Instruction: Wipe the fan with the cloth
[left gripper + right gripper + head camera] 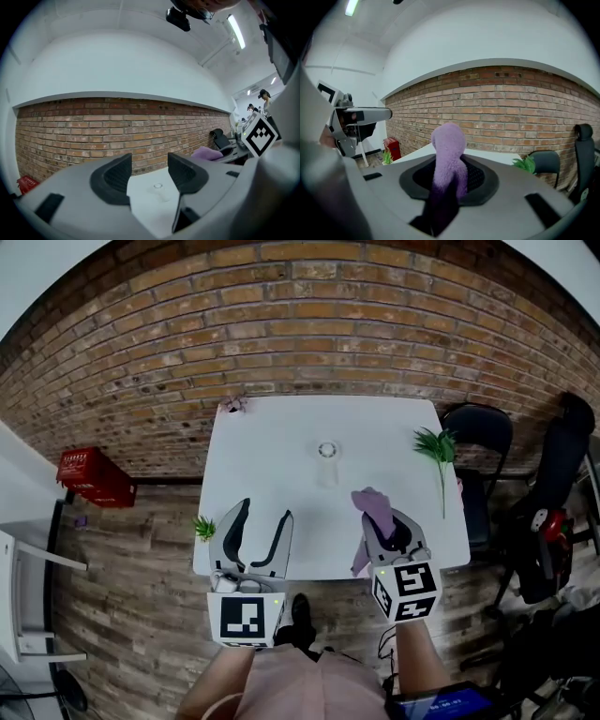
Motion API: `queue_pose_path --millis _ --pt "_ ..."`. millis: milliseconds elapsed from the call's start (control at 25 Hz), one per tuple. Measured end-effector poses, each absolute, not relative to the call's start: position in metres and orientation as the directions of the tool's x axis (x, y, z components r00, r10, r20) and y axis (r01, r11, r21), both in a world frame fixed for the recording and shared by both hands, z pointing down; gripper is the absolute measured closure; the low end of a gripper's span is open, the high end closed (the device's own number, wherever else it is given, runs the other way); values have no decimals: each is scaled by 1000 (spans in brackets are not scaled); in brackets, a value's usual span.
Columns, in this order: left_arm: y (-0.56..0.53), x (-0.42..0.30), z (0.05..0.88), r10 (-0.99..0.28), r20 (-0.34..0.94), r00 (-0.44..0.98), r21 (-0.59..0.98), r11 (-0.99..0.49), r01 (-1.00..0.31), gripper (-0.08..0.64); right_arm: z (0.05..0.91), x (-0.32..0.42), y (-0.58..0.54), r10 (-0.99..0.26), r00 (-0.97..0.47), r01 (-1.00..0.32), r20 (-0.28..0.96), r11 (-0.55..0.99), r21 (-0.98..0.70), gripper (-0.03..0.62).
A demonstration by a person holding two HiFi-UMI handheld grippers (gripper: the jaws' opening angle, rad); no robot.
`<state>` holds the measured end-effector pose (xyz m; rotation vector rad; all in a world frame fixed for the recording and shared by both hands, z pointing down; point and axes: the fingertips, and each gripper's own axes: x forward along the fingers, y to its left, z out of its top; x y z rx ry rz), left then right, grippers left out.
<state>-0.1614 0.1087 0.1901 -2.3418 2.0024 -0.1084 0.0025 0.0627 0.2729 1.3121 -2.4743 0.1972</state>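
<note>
Head view: small white fan upright mid-table, upper middle of frame. Left gripper at lower left, jaws moderately apart, nothing between. Right gripper at lower right, clamped on purple cloth.

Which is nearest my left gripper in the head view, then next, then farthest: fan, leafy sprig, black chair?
1. fan, centre of the table, ahead of the left gripper.
2. leafy sprig, table's right side.
3. black chair, past the table's right edge.
</note>
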Motion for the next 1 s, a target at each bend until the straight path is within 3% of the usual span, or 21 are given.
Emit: queue_pose_path --millis 400,1000 --pt "44 -190 174 -980 -40 193 -93 -188 -978 325 253 -19 -3 -824 -474 -853 311 517 70 488" --pt "-14 -169 206 -975 41 219 -75 -222 -972 325 286 3 -50 -805 -451 -863 385 504 43 488"
